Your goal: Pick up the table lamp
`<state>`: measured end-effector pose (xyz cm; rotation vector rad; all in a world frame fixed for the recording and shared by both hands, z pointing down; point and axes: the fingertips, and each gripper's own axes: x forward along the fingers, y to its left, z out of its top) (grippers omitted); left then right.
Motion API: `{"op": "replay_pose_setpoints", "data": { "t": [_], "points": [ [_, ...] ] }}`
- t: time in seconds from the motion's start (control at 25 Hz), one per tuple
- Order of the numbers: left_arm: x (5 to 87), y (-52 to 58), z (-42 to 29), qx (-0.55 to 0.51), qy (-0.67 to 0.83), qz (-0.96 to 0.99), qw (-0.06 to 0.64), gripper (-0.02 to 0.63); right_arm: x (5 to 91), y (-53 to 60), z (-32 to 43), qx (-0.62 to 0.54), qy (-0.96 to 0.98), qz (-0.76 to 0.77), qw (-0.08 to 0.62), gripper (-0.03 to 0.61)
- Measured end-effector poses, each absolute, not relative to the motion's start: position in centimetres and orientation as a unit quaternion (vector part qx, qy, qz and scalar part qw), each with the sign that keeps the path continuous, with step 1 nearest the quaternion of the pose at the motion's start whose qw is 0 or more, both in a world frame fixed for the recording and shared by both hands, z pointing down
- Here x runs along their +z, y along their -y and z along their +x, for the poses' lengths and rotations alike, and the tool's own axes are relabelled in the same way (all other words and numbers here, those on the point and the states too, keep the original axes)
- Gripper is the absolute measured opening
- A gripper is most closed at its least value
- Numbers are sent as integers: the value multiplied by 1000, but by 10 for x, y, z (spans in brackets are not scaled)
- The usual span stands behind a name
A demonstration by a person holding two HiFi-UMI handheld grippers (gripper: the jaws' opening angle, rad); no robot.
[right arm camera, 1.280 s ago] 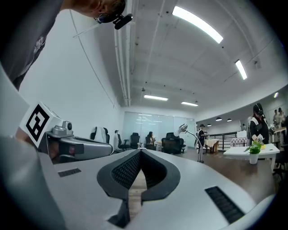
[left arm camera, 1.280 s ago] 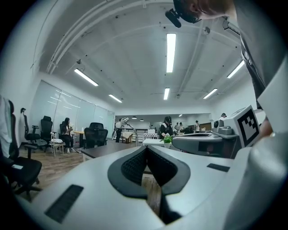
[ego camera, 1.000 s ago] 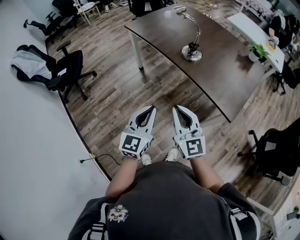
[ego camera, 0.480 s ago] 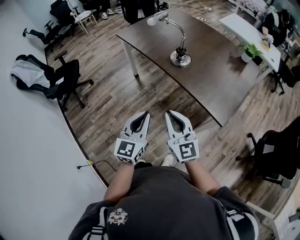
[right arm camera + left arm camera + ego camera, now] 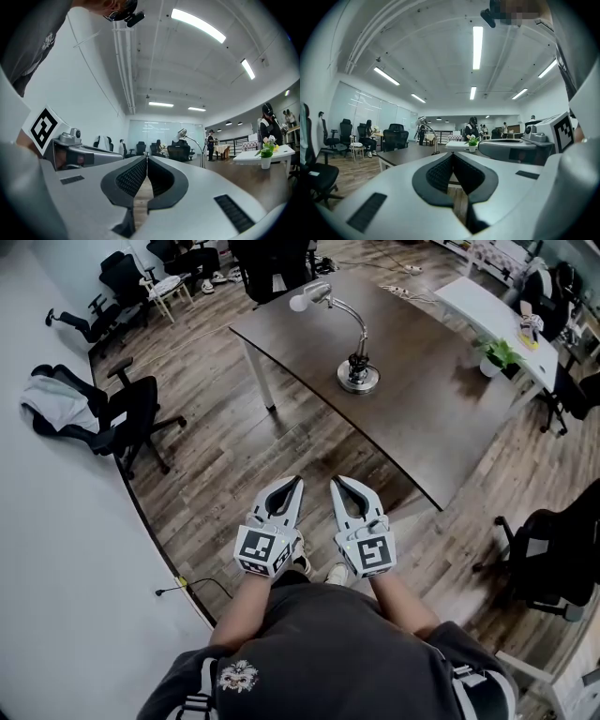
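Nothing is done yet: my left claw [image 5: 295, 483] and right claw [image 5: 337, 483] are both closed and empty, and the lamp [image 5: 358, 379] stands on the desk [image 5: 422, 404] at twelve o'clock, well apart from them.

The table lamp [image 5: 359, 379] is a slim, silvery metal light standing upright on a round, shiny base. From the base a short dark joint leads into a thin gooseneck, which rises and arches over to a small rounded head [image 5: 309, 298]. It stands on the dark brown tabletop [image 5: 431, 418], with its base set well in from the edges. In the head view its head reaches out toward the tabletop's far left corner.
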<state>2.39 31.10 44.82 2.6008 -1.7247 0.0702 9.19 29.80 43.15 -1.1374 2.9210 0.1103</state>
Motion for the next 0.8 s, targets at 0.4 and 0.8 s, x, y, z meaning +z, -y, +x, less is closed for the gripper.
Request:
{"op": "replay_pose_setpoints", "data": {
  "t": [0.4,0.8],
  "points": [
    [447,-236,2,34,520,853,-13,8,416,-234,44,28,-936,-348,36,28],
    [449,-164,-52,30,495,868,-18,8,428,-166,7,14,-920,-392,22,28]
  ]
}}
